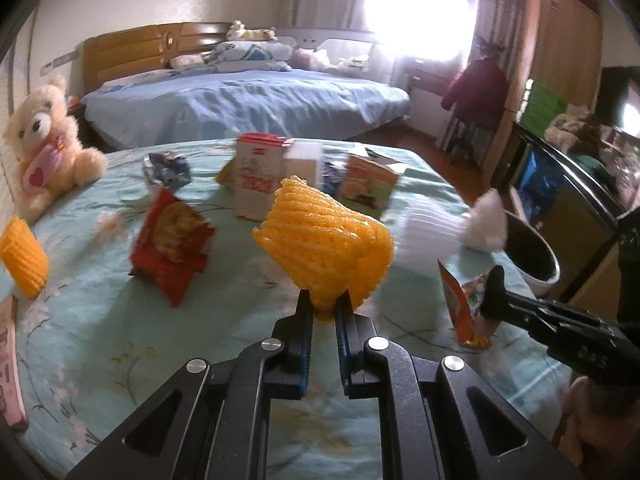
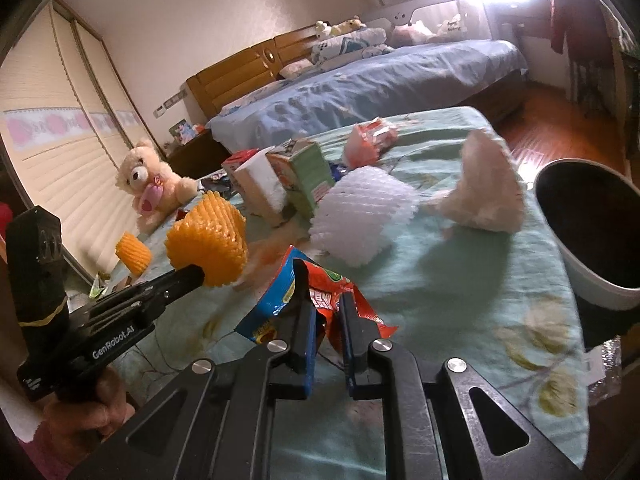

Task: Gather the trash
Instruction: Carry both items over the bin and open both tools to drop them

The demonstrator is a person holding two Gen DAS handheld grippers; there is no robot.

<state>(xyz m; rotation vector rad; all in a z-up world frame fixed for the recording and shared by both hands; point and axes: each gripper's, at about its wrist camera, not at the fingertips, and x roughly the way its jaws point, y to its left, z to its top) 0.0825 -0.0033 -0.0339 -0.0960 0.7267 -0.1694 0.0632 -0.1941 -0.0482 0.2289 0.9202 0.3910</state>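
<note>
Left gripper (image 1: 324, 308): clamped on the lower edge of a yellow foam fruit net (image 1: 326, 246), which is held up above the bedspread (image 1: 120, 340).
Right gripper (image 2: 325, 308): closed around a crumpled red and blue snack wrapper (image 2: 320, 300); its printing is too creased to read.
Writing: the side of the left gripper's body, seen from the right wrist view, reads "GenRobot.AI".
Surface: a pale green bedspread with a flower print, spread over a bed.
Bin: a round bin (image 2: 592, 224) with a dark inside and pale outer wall stands at the right edge of the bedspread, open side up.
Loose trash: a second yellow foam net (image 1: 24, 256) lies at the far left; a red snack bag (image 1: 170, 246) stands left of centre; a white foam net (image 2: 362, 216) and a white crumpled wad (image 2: 486, 188) lie near the bin.
Cartons: a red and white carton (image 1: 258, 178) and a green and orange carton (image 1: 370, 182) stand at the middle; their print is blurred.
Toy: a cream teddy bear (image 1: 48, 140) with a pink heart sits at the left edge.
</note>
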